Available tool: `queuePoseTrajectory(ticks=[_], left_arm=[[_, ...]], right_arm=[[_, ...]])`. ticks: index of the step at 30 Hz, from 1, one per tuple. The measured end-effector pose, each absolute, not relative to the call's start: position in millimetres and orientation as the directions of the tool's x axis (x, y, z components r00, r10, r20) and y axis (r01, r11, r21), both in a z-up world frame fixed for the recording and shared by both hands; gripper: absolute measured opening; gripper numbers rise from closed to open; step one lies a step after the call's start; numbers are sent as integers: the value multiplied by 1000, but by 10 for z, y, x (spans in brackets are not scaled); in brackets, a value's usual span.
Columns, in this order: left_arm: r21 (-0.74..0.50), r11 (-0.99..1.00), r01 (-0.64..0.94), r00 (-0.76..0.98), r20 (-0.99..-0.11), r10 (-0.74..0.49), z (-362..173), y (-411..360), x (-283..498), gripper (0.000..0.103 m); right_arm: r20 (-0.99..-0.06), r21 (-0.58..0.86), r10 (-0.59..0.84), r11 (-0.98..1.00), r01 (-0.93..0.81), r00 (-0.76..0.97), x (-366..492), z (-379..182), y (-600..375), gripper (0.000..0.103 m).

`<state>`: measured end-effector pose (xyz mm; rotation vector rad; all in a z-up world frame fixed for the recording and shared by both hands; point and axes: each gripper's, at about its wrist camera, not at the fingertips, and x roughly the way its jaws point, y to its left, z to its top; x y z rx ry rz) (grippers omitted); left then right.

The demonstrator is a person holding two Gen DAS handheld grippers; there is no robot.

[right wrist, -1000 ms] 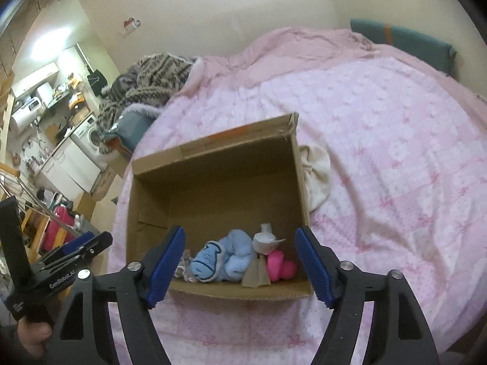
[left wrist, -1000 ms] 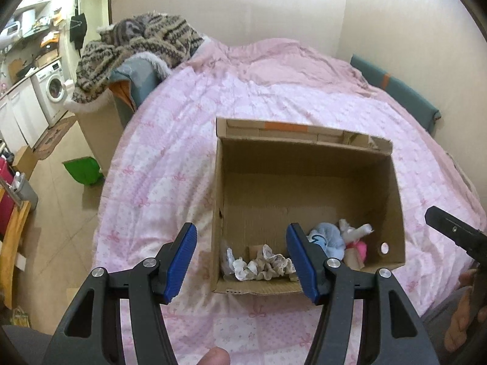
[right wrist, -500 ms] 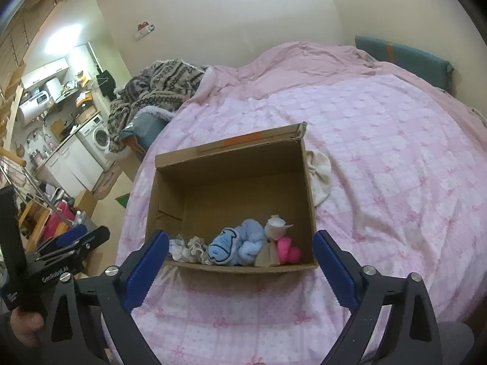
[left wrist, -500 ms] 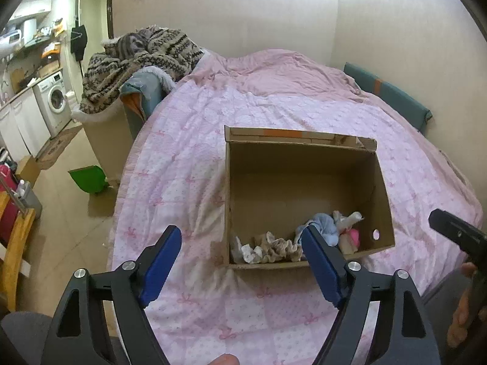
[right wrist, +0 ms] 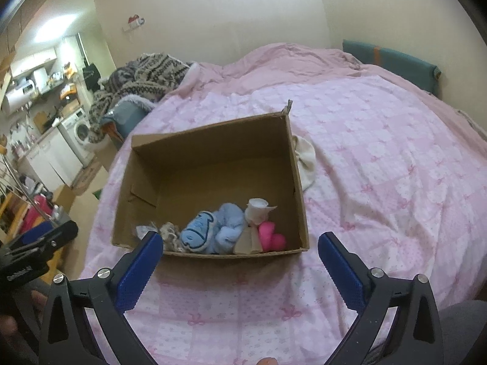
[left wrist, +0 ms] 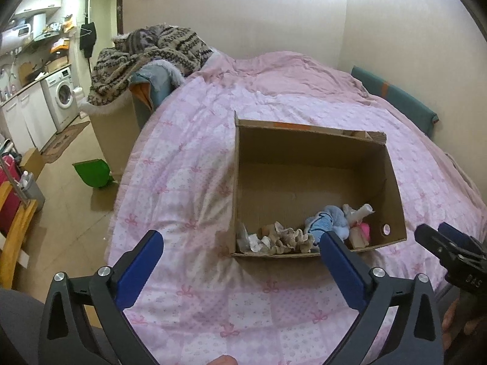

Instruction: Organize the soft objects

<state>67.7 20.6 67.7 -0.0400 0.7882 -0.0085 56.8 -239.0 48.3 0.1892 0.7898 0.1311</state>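
Both my tongs have just been opening with nothing between them — my left gripper (left wrist: 240, 245) and right gripper (right wrist: 239, 246) now gape wide, backed off from the cardboard box (right wrist: 210, 149), so I judge a drop done. The blue plush (right wrist: 210, 228), pink toy (right wrist: 271, 237) and crumpled cloths (left wrist: 283, 237) crowd its near wall, while 1 cream cloth (right wrist: 304, 158) lies outside, against the box's right wall. It sits on a pink quilt (right wrist: 380, 167) — laundry pile (left wrist: 152, 51) and washing machine (left wrist: 62, 99) beyond

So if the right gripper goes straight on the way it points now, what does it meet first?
Probably the near wall of the cardboard box, or the pink bedcover just before it; depth is unclear. The right gripper is open, with nothing between its jaws.
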Motion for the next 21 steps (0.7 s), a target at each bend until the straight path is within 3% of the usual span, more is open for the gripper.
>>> queuePoseTrajectory(ticks=[21], left_arm=[[-42,998,41,686,-725,-59,614,93,665,102]], right_arm=[[-711,169,158,984,-52,685,605,421,-2314,103]])
